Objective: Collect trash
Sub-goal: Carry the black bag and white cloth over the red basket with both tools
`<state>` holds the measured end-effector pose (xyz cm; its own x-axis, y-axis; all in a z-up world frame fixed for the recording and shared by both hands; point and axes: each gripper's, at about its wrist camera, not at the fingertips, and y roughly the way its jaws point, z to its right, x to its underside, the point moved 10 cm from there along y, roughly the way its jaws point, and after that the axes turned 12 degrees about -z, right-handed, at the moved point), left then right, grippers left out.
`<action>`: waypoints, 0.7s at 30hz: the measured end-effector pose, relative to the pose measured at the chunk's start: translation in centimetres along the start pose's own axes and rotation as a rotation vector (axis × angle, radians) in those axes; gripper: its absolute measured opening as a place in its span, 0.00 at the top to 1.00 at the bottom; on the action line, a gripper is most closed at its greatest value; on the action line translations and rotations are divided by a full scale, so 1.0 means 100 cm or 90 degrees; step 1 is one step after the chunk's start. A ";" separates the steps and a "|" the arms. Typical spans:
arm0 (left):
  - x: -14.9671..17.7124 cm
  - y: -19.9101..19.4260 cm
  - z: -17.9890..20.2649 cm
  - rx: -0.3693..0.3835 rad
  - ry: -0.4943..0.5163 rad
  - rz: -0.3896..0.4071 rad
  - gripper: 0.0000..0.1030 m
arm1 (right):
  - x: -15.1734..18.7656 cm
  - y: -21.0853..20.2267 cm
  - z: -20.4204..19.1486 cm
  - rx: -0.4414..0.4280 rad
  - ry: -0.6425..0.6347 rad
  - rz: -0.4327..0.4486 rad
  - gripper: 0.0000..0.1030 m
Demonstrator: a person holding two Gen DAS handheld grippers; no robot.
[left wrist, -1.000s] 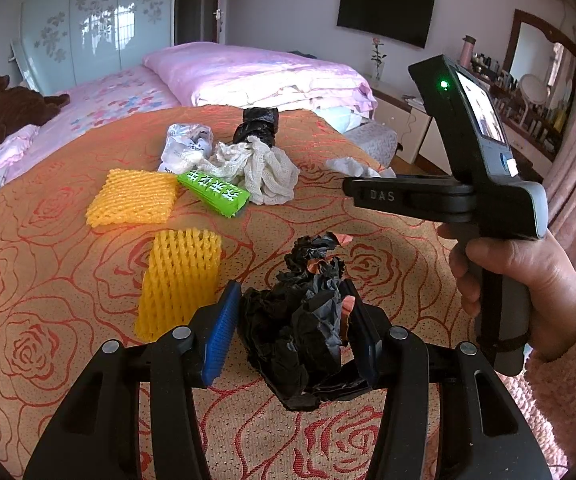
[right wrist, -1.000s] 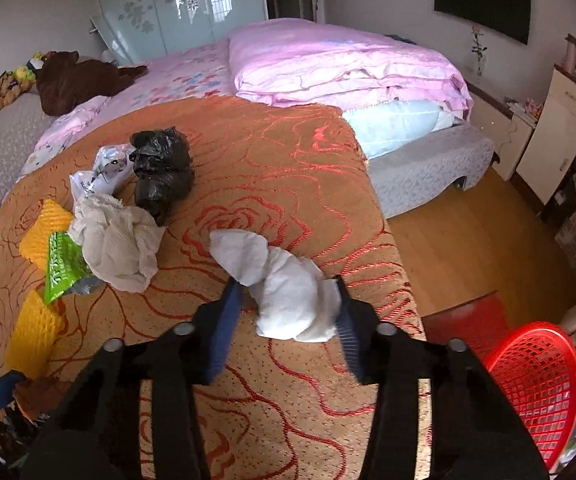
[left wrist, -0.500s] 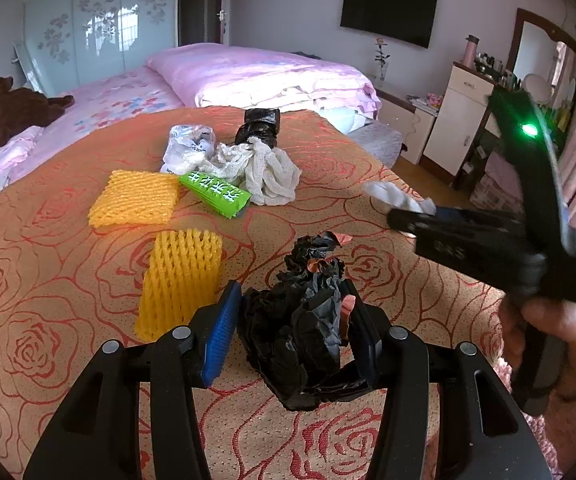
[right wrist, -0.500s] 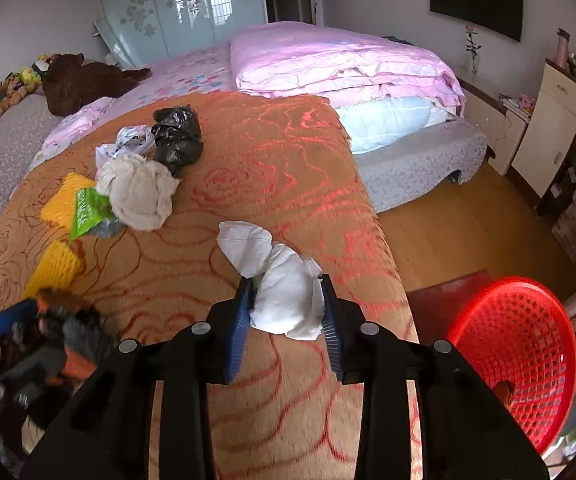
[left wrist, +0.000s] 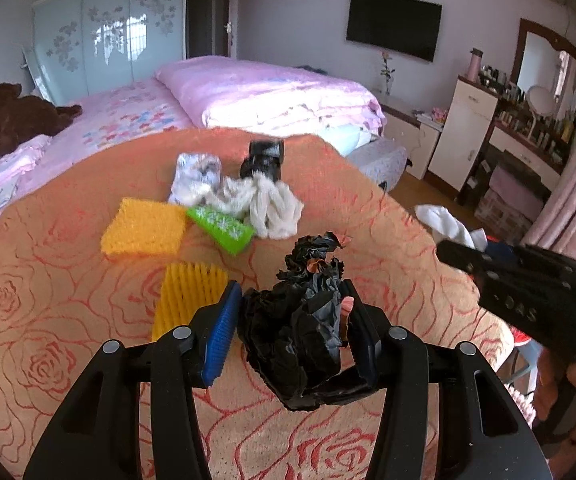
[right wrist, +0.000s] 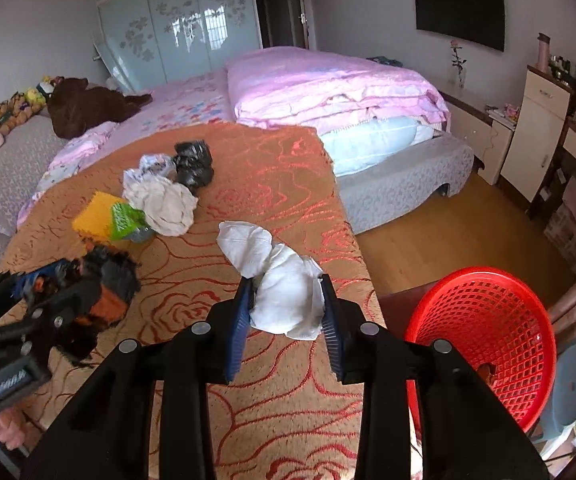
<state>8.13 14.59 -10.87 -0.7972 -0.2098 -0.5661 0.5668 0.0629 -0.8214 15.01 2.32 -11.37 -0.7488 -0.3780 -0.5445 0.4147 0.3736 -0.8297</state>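
Observation:
My left gripper (left wrist: 291, 298) is shut on a crumpled black bag (left wrist: 299, 328), held just above the orange rose-patterned bedspread (left wrist: 48, 320). A white crumpled tissue wad (right wrist: 248, 244) sits pinched between the blue pads of my right gripper (right wrist: 286, 284), lifted off the bedspread near its right edge. In the left wrist view the right gripper (left wrist: 463, 256) shows at the right with the white wad (left wrist: 443, 224) sticking out. A red mesh basket (right wrist: 487, 320) stands on the floor to the right, below the bed's edge.
More trash lies on the bedspread: two yellow foam nets (left wrist: 144, 232) (left wrist: 188, 296), a green wrapper (left wrist: 224, 230), a cream cloth wad (left wrist: 272, 208), a silver-white wrapper (left wrist: 196, 176) and a black bag (left wrist: 264, 160). Pink bedding (right wrist: 327, 88) is behind, wooden floor (right wrist: 447, 232) to the right.
My right gripper closed on the white wad, lifted it off the bedspread and carried it right, bringing the red basket into view. The left gripper kept still with the black bag.

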 end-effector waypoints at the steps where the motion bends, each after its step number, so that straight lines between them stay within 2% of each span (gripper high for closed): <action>1: -0.002 -0.002 0.001 0.001 0.000 0.004 0.53 | 0.001 -0.004 0.001 -0.002 0.003 0.004 0.68; 21: -0.052 -0.026 0.028 0.009 0.016 0.063 0.53 | -0.013 -0.055 0.037 0.006 0.048 0.063 0.68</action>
<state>11.38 12.79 -5.56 -0.7421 -0.1788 -0.6460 0.6456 0.0689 -0.7606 15.61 -2.41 -6.59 -0.7408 -0.2749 -0.6129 0.4927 0.3978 -0.7740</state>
